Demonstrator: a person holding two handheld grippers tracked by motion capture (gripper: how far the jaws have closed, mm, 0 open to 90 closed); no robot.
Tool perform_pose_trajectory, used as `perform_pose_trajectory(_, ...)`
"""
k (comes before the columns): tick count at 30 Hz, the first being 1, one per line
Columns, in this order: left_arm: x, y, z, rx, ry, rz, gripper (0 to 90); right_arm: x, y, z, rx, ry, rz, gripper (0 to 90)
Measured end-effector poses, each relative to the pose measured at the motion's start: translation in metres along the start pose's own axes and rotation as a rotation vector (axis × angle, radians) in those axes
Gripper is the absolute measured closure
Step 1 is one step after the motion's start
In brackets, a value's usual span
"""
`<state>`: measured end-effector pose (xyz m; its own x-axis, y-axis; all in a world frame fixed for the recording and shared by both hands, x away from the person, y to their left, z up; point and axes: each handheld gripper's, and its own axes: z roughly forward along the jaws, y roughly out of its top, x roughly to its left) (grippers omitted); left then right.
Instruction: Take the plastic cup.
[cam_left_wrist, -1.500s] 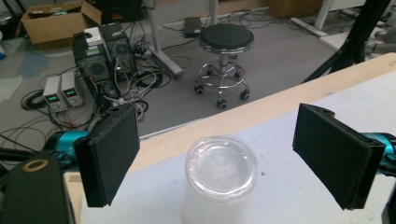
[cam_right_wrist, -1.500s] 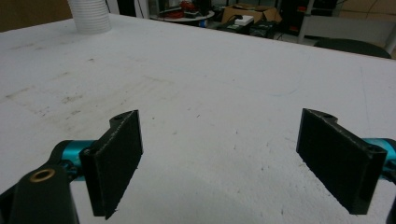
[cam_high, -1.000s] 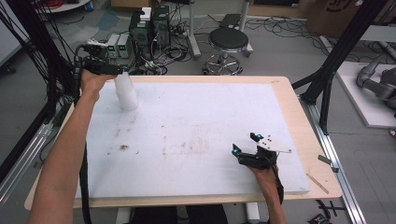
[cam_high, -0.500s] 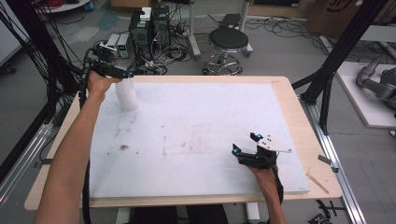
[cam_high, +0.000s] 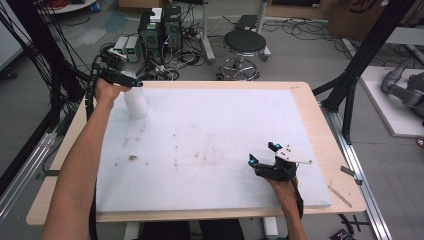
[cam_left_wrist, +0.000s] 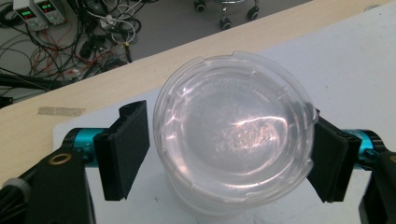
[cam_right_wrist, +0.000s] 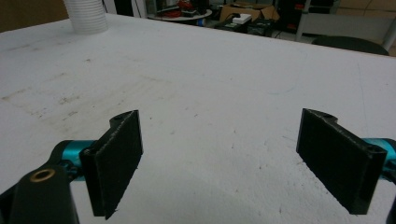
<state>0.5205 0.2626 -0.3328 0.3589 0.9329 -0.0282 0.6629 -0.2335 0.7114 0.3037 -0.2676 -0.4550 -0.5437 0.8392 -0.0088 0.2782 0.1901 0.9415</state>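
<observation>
- Standing in the upper left of the high view, a translucent white plastic cup (cam_high: 135, 102) rests on the white foam board (cam_high: 210, 145) that covers the light wooden table (cam_high: 325, 145).
- The left gripper (cam_high: 131, 83) is at the top of this cup, near the far left corner of the board, and the person's left hand (cam_high: 107, 91) holds it from the left side.
- In the left gripper view, the cup (cam_left_wrist: 233, 135) is seen from above in the middle of the frame, with its round clear rim between the two black jaws.
- The right pad (cam_left_wrist: 329, 165) seems to touch the rim, while a narrow gap stays between the left pad (cam_left_wrist: 123, 156) and the rim, so the jaws are wide apart and do not squeeze the cup.
- The right gripper (cam_high: 264, 154) is in the lower right of the high view, low over the board and well apart from the cup; the right hand (cam_high: 282, 186) holds it.
- In the right gripper view, its two black pads (cam_right_wrist: 116, 158) stand wide apart with nothing between them, only the stained white board (cam_right_wrist: 224, 93) behind.
- The lower part of the cup (cam_right_wrist: 86, 16) appears in the upper left corner of that view.
- A black round stool (cam_high: 244, 44) and black electronic boxes with cables (cam_high: 160, 30) are on the grey floor behind the table.
</observation>
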Motion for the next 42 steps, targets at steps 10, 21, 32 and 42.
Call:
perform_pose_trajectory(10,0.0008,-0.0011,0.0005,-0.010,-0.020,-0.008,26.6,-0.0001,0.0001,0.0002,0.002,-0.002,0.000,14.5)
perform_pose_trajectory(21,-0.0007,-0.0001,0.0042,-0.006,-0.035,-0.002,30.9,-0.0006,0.0001,0.0001,0.001,-0.001,-0.001,14.5)
perform_pose_trajectory(32,-0.0010,0.0001,0.0031,-0.008,-0.023,0.001,35.8,-0.0004,0.0002,0.0005,0.004,-0.001,0.003,14.5)
perform_pose_trajectory(42,-0.0024,0.0045,-0.0017,-0.021,-0.016,0.003,35.8,-0.0005,0.0003,0.0008,0.004,0.000,0.001,14.5)
